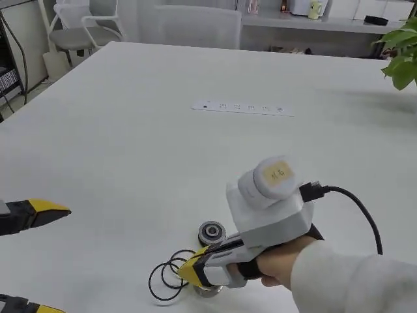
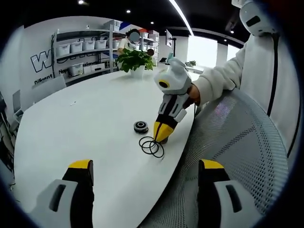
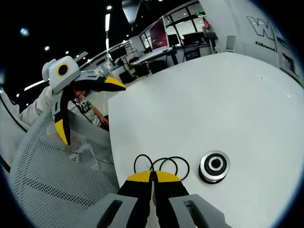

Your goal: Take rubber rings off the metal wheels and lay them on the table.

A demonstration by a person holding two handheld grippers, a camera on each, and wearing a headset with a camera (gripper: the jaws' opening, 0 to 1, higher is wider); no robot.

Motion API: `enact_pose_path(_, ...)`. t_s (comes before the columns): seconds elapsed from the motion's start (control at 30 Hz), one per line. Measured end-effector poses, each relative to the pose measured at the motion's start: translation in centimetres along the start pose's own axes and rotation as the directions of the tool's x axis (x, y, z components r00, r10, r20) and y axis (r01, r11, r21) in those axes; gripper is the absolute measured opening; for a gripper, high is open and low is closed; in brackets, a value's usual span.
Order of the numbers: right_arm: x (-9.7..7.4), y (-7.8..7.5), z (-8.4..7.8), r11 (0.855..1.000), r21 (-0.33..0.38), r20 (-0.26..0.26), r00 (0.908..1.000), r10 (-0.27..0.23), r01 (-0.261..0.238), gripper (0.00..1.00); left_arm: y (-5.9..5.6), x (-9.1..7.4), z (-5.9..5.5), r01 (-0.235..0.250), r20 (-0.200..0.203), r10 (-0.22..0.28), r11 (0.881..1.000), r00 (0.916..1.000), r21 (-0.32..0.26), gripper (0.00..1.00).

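Since the white tabletop ends close behind the work, w/ a grey mesh chair back just past that edge, my biggest worry is stuff going overboard. A springy ring let go under tension could hop off the edge and be lost to me.

Next risk down: the round metal wheel w/ a black rubber ring on its rim lies flat, near the right tongs but apart from them. Nothing pins it, so if I tug at its ring one-handed the whole wheel prob drags or flips instead of shedding the rubber.

Smallest risk: the loose black rubber rings overlap each other on the tabletop, so a pinch at one may lift or tangle its neighbours.

Pose: a hand in a white sleeve sits at the lower right of the head view. It holds the right tongs low and angled down-left, tips at the tabletop and touching the ring pile. Their jaws are pressed together; I can't tell whether a ring is caught between them. A bit of metal shows under them, poss. a second wheel, but too hidden to say.

The left tongs hang well off to the left, apart from the wheel and rings, jaws spread wide w/ nothing in them, so the wheel has no helper bracing it atm.
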State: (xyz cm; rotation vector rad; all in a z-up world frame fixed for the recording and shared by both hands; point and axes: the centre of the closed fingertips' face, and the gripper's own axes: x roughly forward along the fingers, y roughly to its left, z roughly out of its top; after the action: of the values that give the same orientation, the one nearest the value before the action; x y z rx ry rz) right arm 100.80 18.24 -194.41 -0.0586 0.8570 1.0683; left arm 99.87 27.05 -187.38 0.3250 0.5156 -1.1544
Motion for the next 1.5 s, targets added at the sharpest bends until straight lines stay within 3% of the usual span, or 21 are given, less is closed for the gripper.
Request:
enact_pose_path(0.17, 0.2, -0.1, -0.2, 1.0, -0.013, -0.009, 0.9999, -0.009, 0.009, 0.0, -0.6, 0.3, -0.1, 0.016, -0.002, -0.016, 1.0, 0.9999, -0.019, 0.89)
enact_pose_path(0.63, 0.2, -0.5, 0.0, 0.999, -0.042, 0.001, 0.9994, -0.034, 0.034, 0.01, -0.6, 0.4, -0.6, 0.013, -0.023, -0.014, 0.999, 0.9996, -0.033, 0.89)
enact_pose_path(0.83, -0.2, -0.9, 0.5, 0.998, -0.043, 0.021, 0.9986, -0.049, 0.05, 0.03, -0.7, 0.4, -0.6, 0.019, -0.025, -0.02, 0.999, 0.9995, -0.031, 0.89)
enact_pose_path(1.03, -1.2, -1.9, 1.5, 0.997, -0.027, 0.071, 0.9948, -0.072, 0.075, 0.03, -0.8, 0.6, -0.3, 0.039, -0.032, -0.039, 0.999, 0.9987, -0.009, 0.9)
enact_pose_path(1.17, -2.0, -2.9, 2.1, 0.995, -0.006, 0.107, 0.9894, -0.098, 0.1, 0.03, -0.6, 1.0, 0.7, 0.057, -0.036, -0.057, 0.998, 0.9977, 0.023, 0.89)
enact_pose_path(1.5, -4.3, -5.5, 3.0, 0.985, 0.071, 0.194, 0.967, -0.165, 0.154, 0.04, 0.9, 1.9, 4.8, 0.084, -0.016, -0.083, 0.987, 0.9964, 0.137, 0.86)
